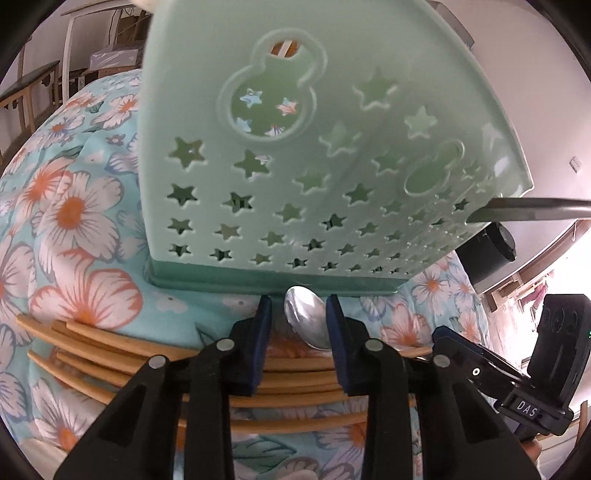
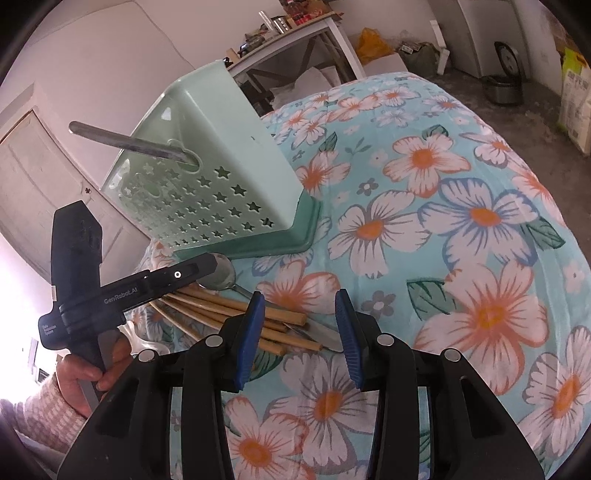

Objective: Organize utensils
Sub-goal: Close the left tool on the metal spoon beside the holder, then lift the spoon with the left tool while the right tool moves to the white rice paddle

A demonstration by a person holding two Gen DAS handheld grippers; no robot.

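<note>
Left gripper (image 1: 299,314), part-open, is straddling the spoon (image 1: 308,317) bowl beside the holder (image 1: 295,155) (pads not pressing yet); next: pinch, lift. Right gripper (image 2: 300,314) is hanging empty, part-open.

Floral cloth (image 2: 461,206) w/ orange-white blooms on teal covers the surface; bkgd: cluttered white table (image 2: 295,33), yellow bag (image 2: 373,46), dark pot (image 2: 502,88) on floor, white door (image 2: 40,177), wooden shelf (image 1: 37,88).
</note>
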